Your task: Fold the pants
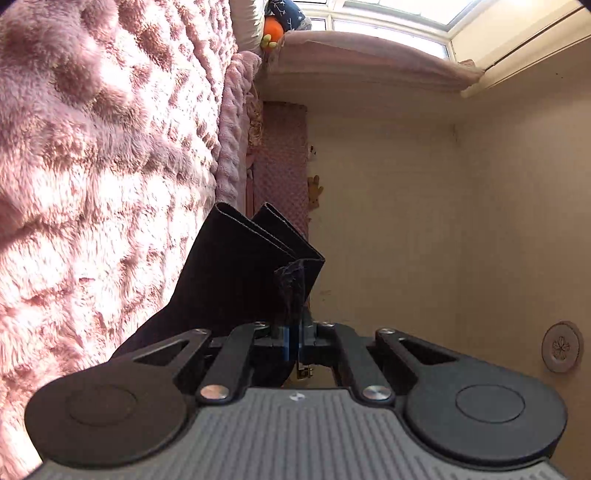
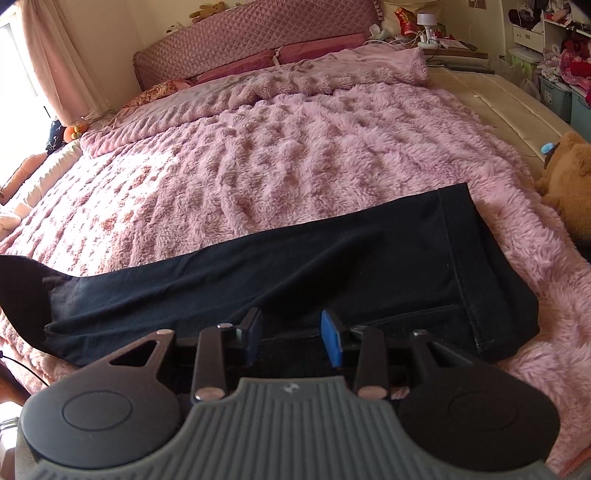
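Black pants (image 2: 295,273) lie stretched across a fluffy pink blanket (image 2: 295,166) on a bed, one end with a stitched hem at the right. My right gripper (image 2: 291,332) is open, its blue pads just above the near edge of the pants, holding nothing. My left gripper (image 1: 293,332) is shut on the other end of the pants (image 1: 236,273), lifted off the blanket; the folded cloth layers stand up past the fingers. The left wrist view is rolled sideways, with the blanket (image 1: 92,184) filling its left side.
A brown teddy bear (image 2: 569,184) sits at the bed's right edge. A padded headboard (image 2: 258,37) and pillows are at the far end. A cluttered nightstand (image 2: 436,33) and shelves (image 2: 554,55) stand at the back right. A curtained window (image 2: 44,66) is at the left.
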The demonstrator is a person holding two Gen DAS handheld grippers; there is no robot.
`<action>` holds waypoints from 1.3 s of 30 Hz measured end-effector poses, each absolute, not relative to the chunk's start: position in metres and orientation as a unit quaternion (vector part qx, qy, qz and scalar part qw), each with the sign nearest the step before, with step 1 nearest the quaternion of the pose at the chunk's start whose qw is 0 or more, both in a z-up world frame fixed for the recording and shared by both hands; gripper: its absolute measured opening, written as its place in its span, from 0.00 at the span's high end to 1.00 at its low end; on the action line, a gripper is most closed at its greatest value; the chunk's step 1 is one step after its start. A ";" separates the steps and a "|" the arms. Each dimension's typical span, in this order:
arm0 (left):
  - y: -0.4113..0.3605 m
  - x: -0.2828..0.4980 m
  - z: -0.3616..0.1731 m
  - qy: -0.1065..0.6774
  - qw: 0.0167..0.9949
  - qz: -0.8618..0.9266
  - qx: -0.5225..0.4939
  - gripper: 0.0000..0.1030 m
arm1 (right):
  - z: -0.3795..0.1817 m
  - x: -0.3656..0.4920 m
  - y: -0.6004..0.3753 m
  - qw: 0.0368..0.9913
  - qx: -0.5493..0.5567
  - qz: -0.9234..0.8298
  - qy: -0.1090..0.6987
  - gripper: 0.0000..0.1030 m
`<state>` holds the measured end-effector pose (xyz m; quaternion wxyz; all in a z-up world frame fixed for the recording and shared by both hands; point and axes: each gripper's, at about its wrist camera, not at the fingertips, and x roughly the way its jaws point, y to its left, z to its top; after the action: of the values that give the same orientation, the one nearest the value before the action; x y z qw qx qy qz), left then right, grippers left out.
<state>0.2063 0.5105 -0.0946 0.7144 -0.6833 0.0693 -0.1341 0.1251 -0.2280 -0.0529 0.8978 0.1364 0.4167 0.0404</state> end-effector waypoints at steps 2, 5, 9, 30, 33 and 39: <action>0.483 0.212 -0.070 0.072 0.720 -0.158 -0.671 0.97 | -0.055 0.125 -0.243 0.898 0.146 0.024 0.414 0.68; 0.437 0.220 -0.036 0.080 0.725 -0.200 -0.654 0.97 | -0.056 0.118 -0.266 0.899 0.176 0.005 0.401 0.68; 0.351 0.240 0.010 0.124 0.740 -0.244 -0.615 0.97 | -0.061 0.105 -0.294 0.898 0.205 -0.012 0.390 0.68; -0.004 0.286 0.013 0.313 0.732 -0.392 -0.461 0.97 | -0.142 0.073 -0.403 0.836 0.344 -0.181 0.388 1.00; -0.034 0.285 -0.005 0.330 0.731 -0.395 -0.447 0.97 | -0.144 0.054 -0.429 0.835 0.400 -0.119 0.359 0.96; -0.093 0.264 -0.035 0.357 0.756 -0.381 -0.395 0.97 | -0.146 0.018 -0.451 0.832 0.468 -0.092 0.283 0.84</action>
<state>0.2644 -0.0929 -0.0351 0.7560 -0.3947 0.3573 -0.3808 0.0177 -0.4512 -0.1457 0.8324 0.4675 0.2829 -0.0922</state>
